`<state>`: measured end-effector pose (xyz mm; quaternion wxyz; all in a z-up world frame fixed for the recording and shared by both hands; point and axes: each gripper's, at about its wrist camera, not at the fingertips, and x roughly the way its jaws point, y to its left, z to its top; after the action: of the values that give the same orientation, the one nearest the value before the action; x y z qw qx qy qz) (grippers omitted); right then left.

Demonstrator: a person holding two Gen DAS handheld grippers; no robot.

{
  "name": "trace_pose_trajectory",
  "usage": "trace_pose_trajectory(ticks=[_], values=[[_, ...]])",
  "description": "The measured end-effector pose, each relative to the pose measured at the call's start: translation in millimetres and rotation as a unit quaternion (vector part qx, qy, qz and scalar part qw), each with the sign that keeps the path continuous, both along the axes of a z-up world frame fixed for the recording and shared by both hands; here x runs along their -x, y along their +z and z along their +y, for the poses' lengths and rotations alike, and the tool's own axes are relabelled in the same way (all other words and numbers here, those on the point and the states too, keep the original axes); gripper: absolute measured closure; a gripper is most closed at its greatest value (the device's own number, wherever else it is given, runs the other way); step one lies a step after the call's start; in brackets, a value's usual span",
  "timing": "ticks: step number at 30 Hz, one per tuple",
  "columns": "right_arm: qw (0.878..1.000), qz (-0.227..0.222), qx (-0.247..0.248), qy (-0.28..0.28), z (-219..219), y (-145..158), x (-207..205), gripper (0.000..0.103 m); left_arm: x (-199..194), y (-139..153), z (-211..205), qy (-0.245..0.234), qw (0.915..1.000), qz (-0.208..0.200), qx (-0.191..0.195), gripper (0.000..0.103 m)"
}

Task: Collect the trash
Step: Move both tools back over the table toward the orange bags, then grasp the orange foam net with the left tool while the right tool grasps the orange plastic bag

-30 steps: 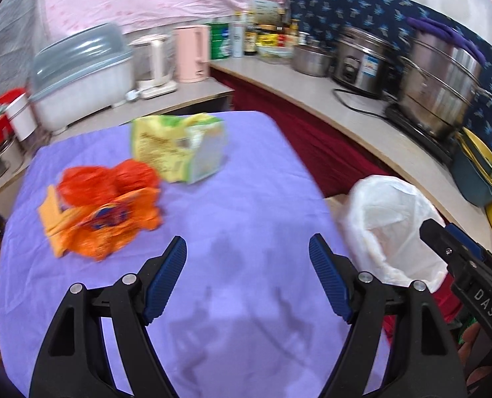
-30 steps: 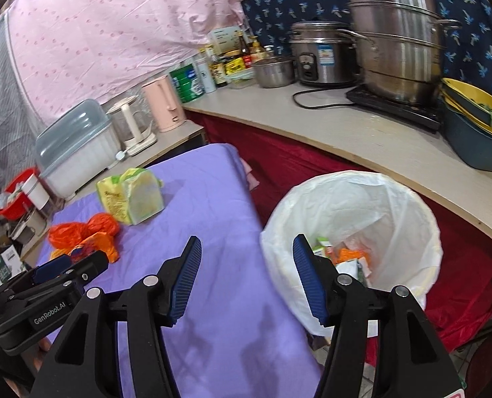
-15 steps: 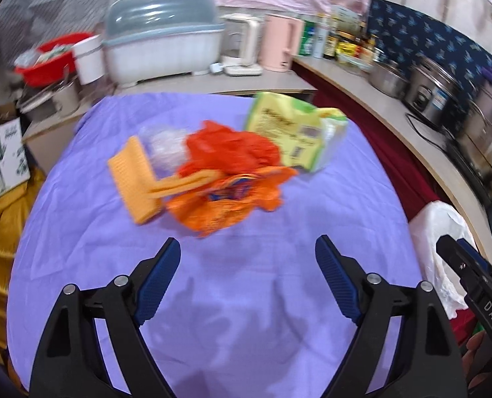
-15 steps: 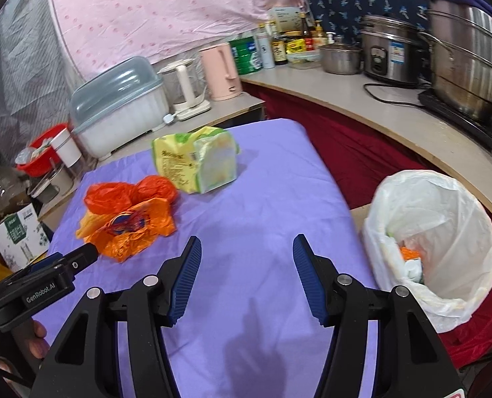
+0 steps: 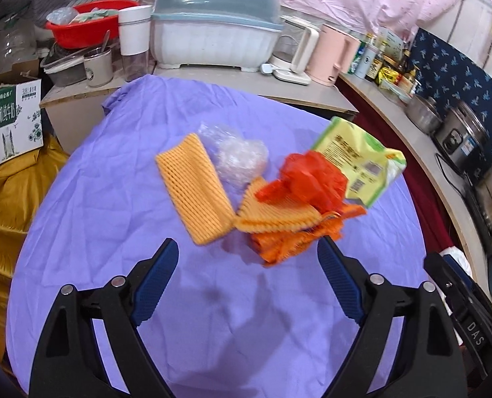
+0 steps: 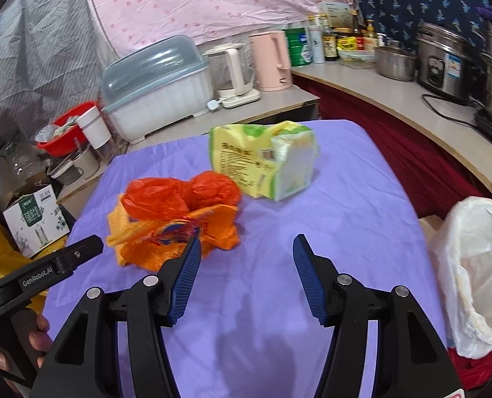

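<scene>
A heap of trash lies on the purple tablecloth (image 5: 113,199). It holds an orange foam net sleeve (image 5: 192,192), a crumpled clear plastic (image 5: 236,159), a red plastic bag (image 5: 309,179), an orange mesh wrapper (image 5: 289,235) and a yellow-green packet (image 5: 358,162). My left gripper (image 5: 246,245) is open just short of the heap, with nothing between its pads. My right gripper (image 6: 247,240) hangs open and empty to the right of the orange mesh wrapper (image 6: 166,235), with the yellow-green packet (image 6: 262,162) beyond it. The white bag-lined bin (image 6: 471,272) stands off the table's right edge.
A counter behind the table carries a lidded dish rack (image 6: 156,93), two kettles (image 6: 272,59), bottles and a rice cooker (image 6: 445,59). A cardboard box (image 5: 10,122) and yellow cloth sit at the left. A hand (image 6: 36,338) holds the left gripper's handle.
Both views have swung left from the bin to the trash heap, which now sits close in front. The left jaws stand a little wider. The right jaws are unchanged.
</scene>
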<state>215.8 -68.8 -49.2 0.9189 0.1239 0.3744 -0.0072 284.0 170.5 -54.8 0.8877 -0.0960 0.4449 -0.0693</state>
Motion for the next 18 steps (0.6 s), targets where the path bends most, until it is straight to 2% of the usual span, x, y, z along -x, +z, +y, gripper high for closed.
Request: trace_pose_trajectory(ticks=[7,9,12,18], values=[[0.998,-0.001,-0.024,0.05,39,0,-44,0.046,-20,-3,29,0.021,0.9996,0.007,0.014,0.021],[0.998,-0.003,-0.029,0.057,49,2,-55,0.039,-24,-5,36,0.031,0.9993,0.009,0.017,0.021],[0.998,-0.009,-0.024,0.065,64,5,-70,0.035,-31,-8,46,0.041,0.9988,0.015,0.023,0.021],[0.996,0.004,-0.008,0.084,90,-7,-94,0.035,-39,-12,60,0.054,0.9977,0.021,0.035,0.021]])
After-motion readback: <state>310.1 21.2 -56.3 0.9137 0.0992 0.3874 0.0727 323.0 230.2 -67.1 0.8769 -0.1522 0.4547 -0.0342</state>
